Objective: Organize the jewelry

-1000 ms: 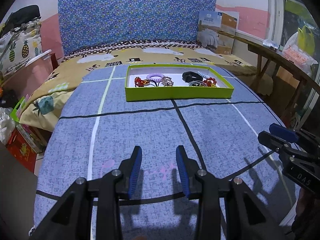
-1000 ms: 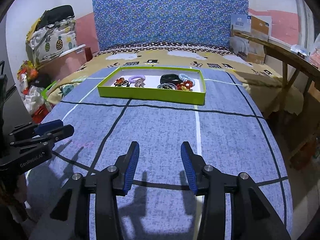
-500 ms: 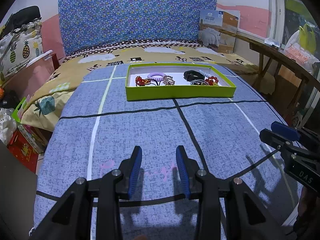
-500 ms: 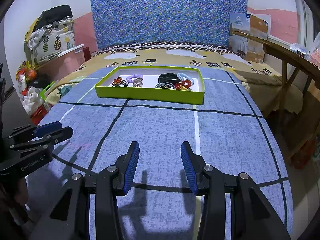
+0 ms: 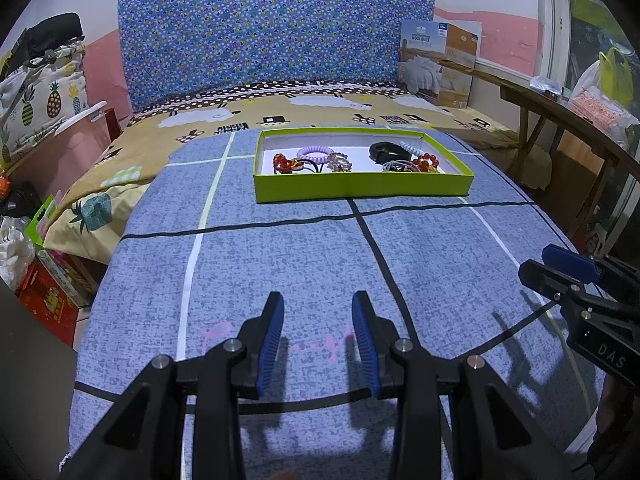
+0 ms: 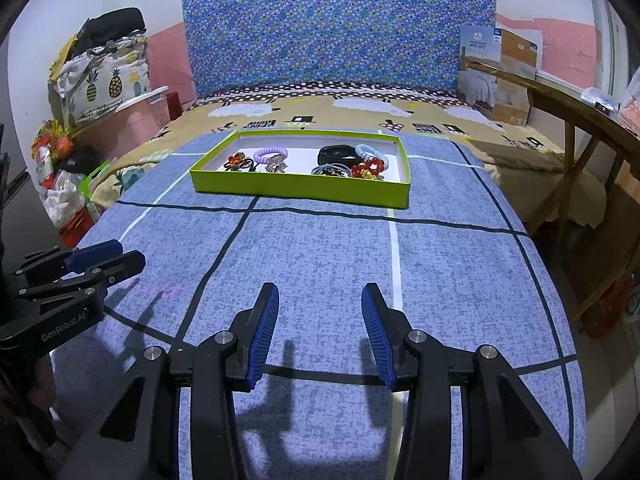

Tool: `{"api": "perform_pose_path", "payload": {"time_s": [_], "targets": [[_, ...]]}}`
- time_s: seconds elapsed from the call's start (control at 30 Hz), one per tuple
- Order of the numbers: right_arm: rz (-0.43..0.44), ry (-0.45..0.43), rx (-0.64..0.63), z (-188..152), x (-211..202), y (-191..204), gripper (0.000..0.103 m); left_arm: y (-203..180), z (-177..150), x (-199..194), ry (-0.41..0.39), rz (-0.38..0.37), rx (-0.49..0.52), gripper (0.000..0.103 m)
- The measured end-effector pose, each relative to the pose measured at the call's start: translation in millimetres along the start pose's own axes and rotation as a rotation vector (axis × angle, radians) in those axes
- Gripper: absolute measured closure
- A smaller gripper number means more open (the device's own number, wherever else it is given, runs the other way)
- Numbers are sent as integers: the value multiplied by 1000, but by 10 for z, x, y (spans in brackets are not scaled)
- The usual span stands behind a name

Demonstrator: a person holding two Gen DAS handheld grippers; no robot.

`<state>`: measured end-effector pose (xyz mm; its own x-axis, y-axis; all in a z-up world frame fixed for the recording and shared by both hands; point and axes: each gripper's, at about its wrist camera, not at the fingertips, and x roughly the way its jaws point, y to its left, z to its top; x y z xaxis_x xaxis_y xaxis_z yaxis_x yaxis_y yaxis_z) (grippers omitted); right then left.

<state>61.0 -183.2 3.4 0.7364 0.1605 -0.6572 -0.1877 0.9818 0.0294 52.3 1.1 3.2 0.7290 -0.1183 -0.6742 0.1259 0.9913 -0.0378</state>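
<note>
both the left gripper (image 5: 318, 332) and right gripper (image 6: 318, 322) spread over open blanket (image 5: 300, 252); green tray (image 5: 362, 188) well ahead, contents probably hair ties.

Left gripper (image 5: 318, 320) open above blue bedspread (image 5: 312, 256), green jewelry tray (image 5: 360, 188) near bedspread's far edge.

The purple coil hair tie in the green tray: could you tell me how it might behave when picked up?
The purple coil hair tie looks springy, so it would probably squash rather than stay stiff. It seems light. It touches the sparkly piece, so lifting may drag that along.
</note>
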Motion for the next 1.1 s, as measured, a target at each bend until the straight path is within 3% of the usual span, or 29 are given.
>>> {"api": "perform_pose_path", "payload": {"time_s": [1.1], "targets": [[3,7,-8,1,33,10,59,11,13,28,-1,31,8,66]]}}
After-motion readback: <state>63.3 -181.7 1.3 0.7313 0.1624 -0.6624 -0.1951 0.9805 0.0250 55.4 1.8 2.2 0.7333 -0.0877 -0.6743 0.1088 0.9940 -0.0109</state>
